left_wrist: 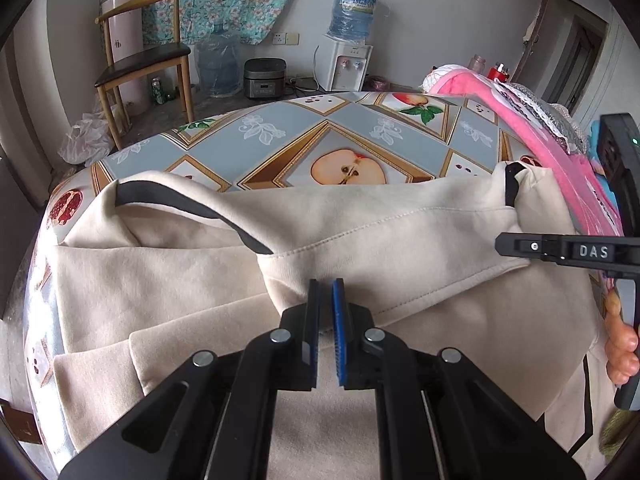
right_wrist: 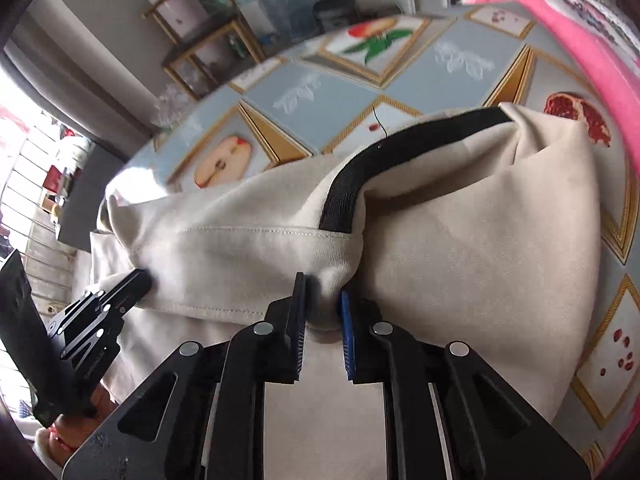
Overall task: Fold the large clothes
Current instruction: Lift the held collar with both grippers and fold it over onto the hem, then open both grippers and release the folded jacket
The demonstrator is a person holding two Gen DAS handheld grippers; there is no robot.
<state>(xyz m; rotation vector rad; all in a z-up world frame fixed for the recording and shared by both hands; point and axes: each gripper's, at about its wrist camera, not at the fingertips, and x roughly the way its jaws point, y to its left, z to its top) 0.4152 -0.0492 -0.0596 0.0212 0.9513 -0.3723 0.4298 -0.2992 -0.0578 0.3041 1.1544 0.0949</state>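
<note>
- Left wrist view: left tongs [left_wrist: 325,294] are clenched on a folded edge of the cream garment [left_wrist: 380,236].
- Right tongs [right_wrist: 323,300] pinch a bunched fold of that garment.
- Its long axis runs side to side across the table [left_wrist: 280,136], black-trimmed ends pointing toward either side.
- Pink cloth [left_wrist: 560,152] lies beyond.

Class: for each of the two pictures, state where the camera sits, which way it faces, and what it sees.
Left wrist: on the left gripper, looking down along it at the cream garment; a hand holds the right gripper.
Right wrist: on the right gripper, facing down at the garment's fold; left gripper at lower left.
Shared: garment, fruit-print tablecloth, pink cloth.
</note>
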